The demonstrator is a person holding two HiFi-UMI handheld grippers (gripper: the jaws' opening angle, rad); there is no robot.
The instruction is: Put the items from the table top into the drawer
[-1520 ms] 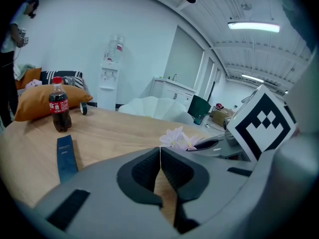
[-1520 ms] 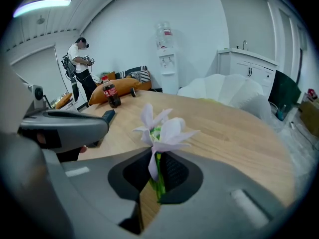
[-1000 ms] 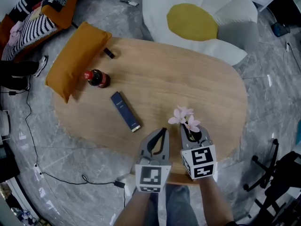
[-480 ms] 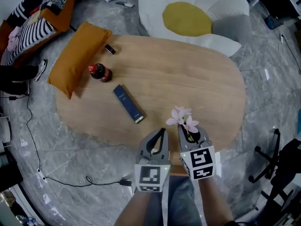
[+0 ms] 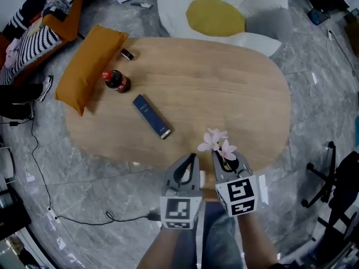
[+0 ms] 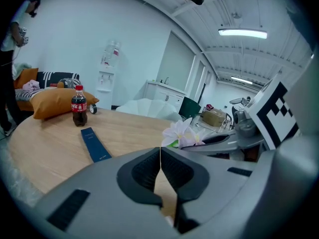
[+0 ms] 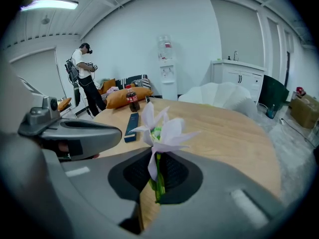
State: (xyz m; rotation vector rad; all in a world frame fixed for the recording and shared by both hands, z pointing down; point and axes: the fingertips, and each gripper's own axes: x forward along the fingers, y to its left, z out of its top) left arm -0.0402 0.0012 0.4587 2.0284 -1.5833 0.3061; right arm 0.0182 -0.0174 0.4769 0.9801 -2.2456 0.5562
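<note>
Left gripper jaws closed empty; right gripper pinches flower.

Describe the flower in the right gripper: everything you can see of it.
The flower has pale pink-white pointed petals in two blooms on a thin green stem, and it looks artificial. The right gripper is shut on the stem, and the blooms stick out past its tips, tilted up and forward over the near edge of the wooden table. Nothing but the gripper appears to touch it.

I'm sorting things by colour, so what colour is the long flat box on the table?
Dark blue; the box shows best in the head view.
</note>
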